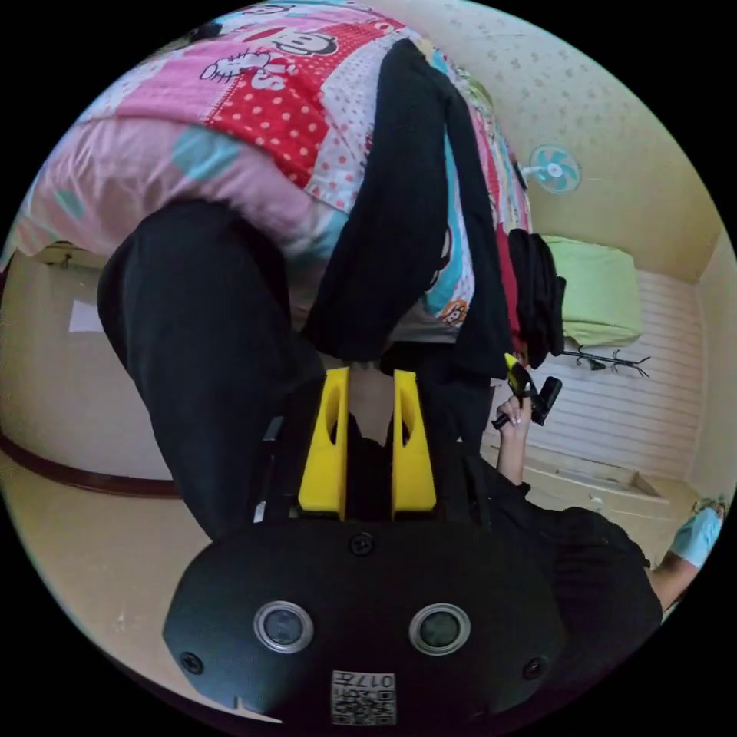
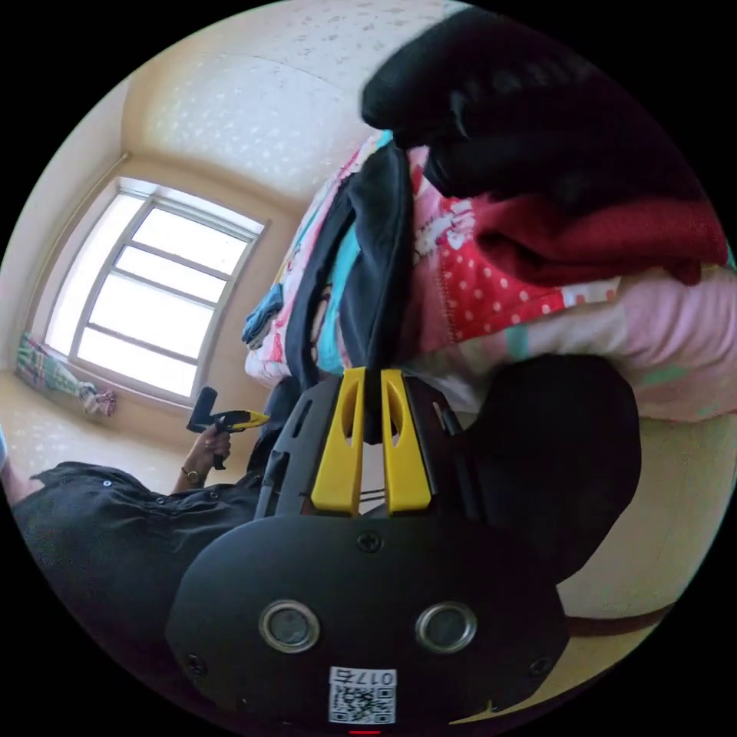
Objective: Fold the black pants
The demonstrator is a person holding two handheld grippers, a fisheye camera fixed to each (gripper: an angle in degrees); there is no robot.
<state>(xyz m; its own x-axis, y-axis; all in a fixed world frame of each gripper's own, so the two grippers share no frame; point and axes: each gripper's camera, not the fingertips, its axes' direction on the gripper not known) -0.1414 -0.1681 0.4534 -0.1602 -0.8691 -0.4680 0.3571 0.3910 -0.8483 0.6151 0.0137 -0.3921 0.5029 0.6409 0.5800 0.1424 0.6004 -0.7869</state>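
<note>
2 yellow jaws of the left claw (image 1: 367,378) stand apart in the left gripper view, and the hem of the black pants (image 1: 399,230) hangs just past their tips; whether the tips touch the cloth I cannot tell. A wide black fold of the pants droops beside the claw on the left of that view, over the edge of the bed (image 1: 153,176). In the right gripper view, the right claw (image 2: 371,378) has its 2 jaws close together, pinching a narrow strip of the black pants (image 2: 376,253) between the tips. From both claws the pants run away across the bed's pink, red-dotted cover. Farther along the bed lie a dark red cloth (image 2: 599,238) and a black heap of cloth (image 2: 522,100). Each view also catches the other claw, held in a hand (image 1: 516,418) of the person in a black shirt (image 2: 107,530). Beyond are a window (image 2: 146,299) and a wall fan (image 1: 556,169).
</note>
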